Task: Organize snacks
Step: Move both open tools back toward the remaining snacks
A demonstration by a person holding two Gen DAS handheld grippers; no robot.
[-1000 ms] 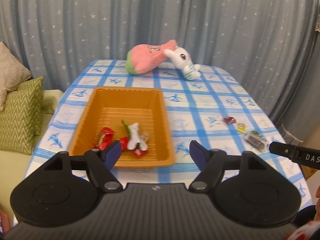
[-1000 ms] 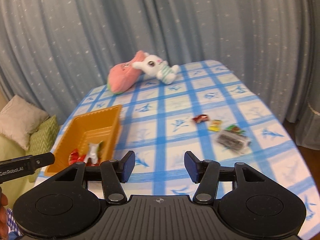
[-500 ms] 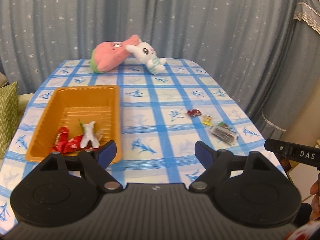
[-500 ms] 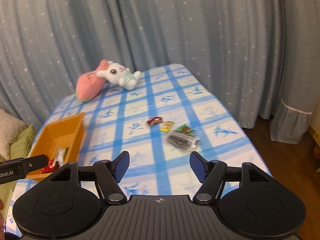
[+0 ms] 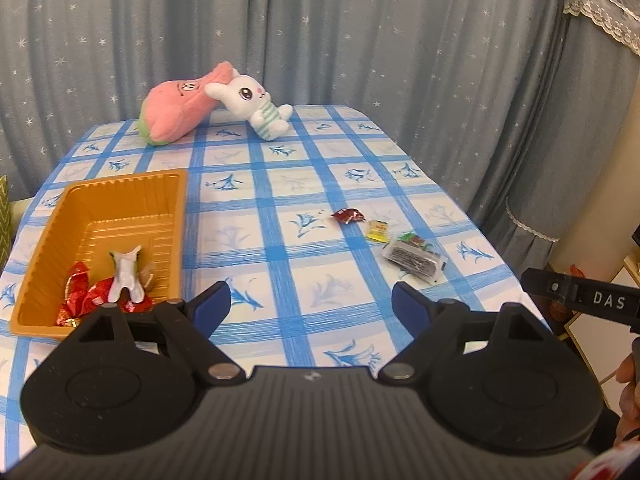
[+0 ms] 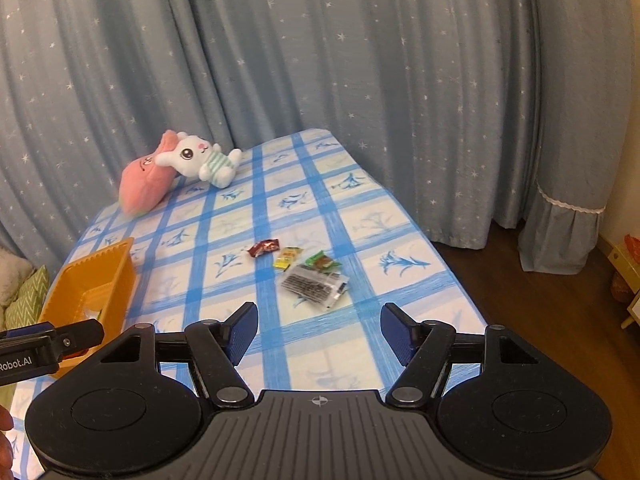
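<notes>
Right gripper (image 6: 318,330) jaws apart, empty, being lined up on clear snack packet (image 6: 314,286) at 12 o'clock; flat film should be pinched at an edge.

Tray (image 5: 120,208) lies left on the table (image 5: 280,248), snack packets (image 5: 414,258) right, plush toys (image 5: 224,108) behind.

In the right wrist view, the orange tray (image 6: 94,280) hides its contents behind its near wall, and the other tool's tip overlaps its near corner. Printing on the snack packets (image 6: 314,284) right of the tray is too small to read.
</notes>
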